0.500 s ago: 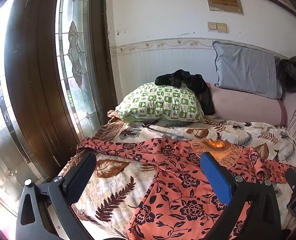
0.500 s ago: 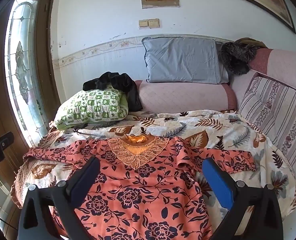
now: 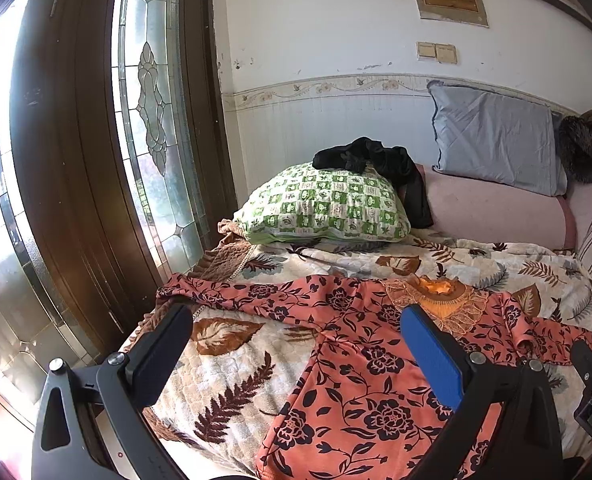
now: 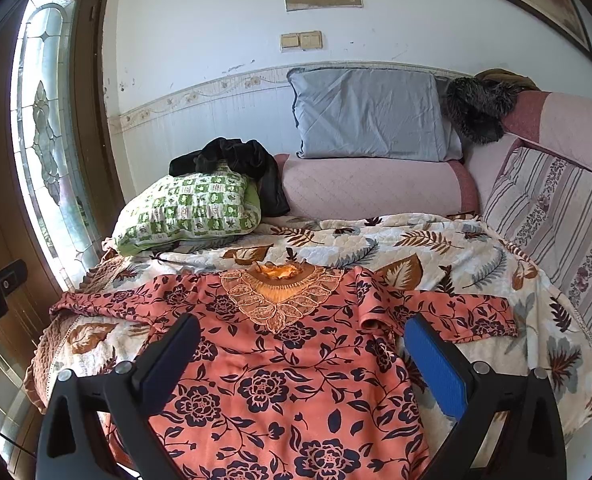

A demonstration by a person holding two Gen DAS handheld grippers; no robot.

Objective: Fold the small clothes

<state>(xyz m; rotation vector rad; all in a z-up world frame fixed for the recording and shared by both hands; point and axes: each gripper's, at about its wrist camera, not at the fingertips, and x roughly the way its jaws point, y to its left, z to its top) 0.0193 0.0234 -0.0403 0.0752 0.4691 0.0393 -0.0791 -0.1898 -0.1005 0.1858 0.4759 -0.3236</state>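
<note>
A bed (image 4: 435, 248) covered by a leaf-patterned quilt is set against a white wall beside a glazed door. Both pairs of fingers are held wide and empty above the near end: the left gripper (image 3: 296, 344) over one side seam, the right gripper (image 4: 301, 354) over the chest. A floral orange top (image 4: 288, 372) is spread flat, sleeves out, collar away, apparently laid ready for a first fold. A green pillow (image 4: 188, 210) lies beyond.

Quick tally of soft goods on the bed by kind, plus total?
Garments: 2, the floral top spread flat and the black garment bunched on a pillow.
Pillows: 2, the green checked pillow and the grey pillow.
Bedspreads: 1, the leaf-print bedspread.
Total: 5
</note>
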